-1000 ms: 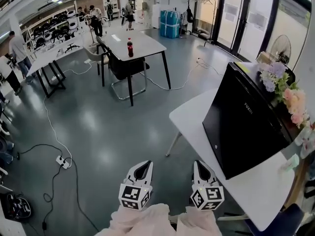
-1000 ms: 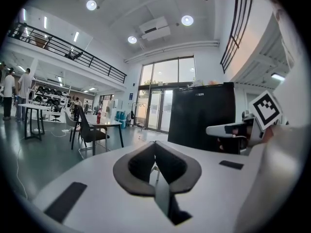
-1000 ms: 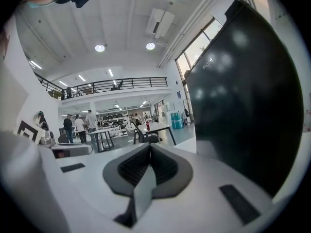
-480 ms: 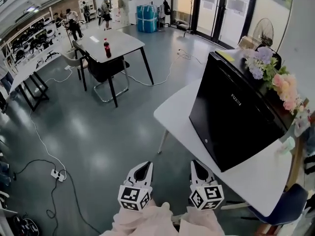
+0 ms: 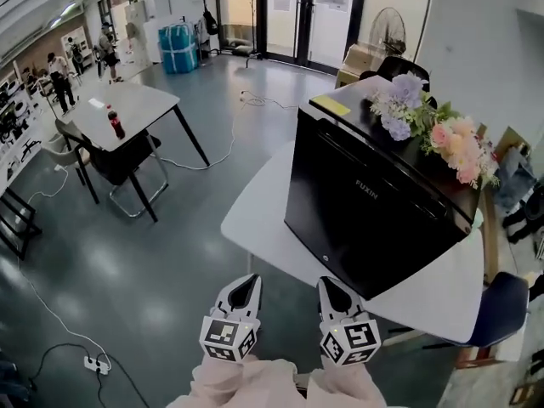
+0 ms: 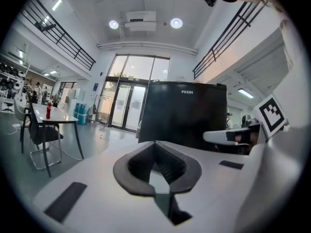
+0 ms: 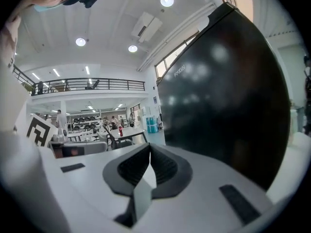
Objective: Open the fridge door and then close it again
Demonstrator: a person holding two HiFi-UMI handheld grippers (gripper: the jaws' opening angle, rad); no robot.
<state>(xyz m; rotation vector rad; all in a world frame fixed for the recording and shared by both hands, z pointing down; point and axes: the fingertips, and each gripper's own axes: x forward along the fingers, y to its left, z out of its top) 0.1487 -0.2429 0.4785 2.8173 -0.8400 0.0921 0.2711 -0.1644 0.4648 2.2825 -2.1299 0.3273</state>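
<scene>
Black and glossy, the small fridge (image 5: 374,202) stands with its door shut on a white table (image 5: 255,219), ahead and to the right of both grippers.

Only the head view shows the fridge top, which carries a spray of pastel flowers (image 5: 433,130) and a yellow note (image 5: 331,104). That view also shows the left gripper (image 5: 246,282) and right gripper (image 5: 328,284) side by side at the bottom edge, both short of the table and touching nothing.

The left gripper view faces the fridge door squarely from across the tabletop, with glass doors (image 6: 126,106) behind it. The right gripper view shows the door much nearer, filling its whole right side. At its left is a distant table with a red-capped bottle (image 7: 120,129).

Both pairs of jaws are pressed together at the tips, with nothing between them.

A second ago the fridge sat against the right edge of the head view. It now lies nearer the middle, and the bottle table has slid to the far left. The door is closed in both moments.
</scene>
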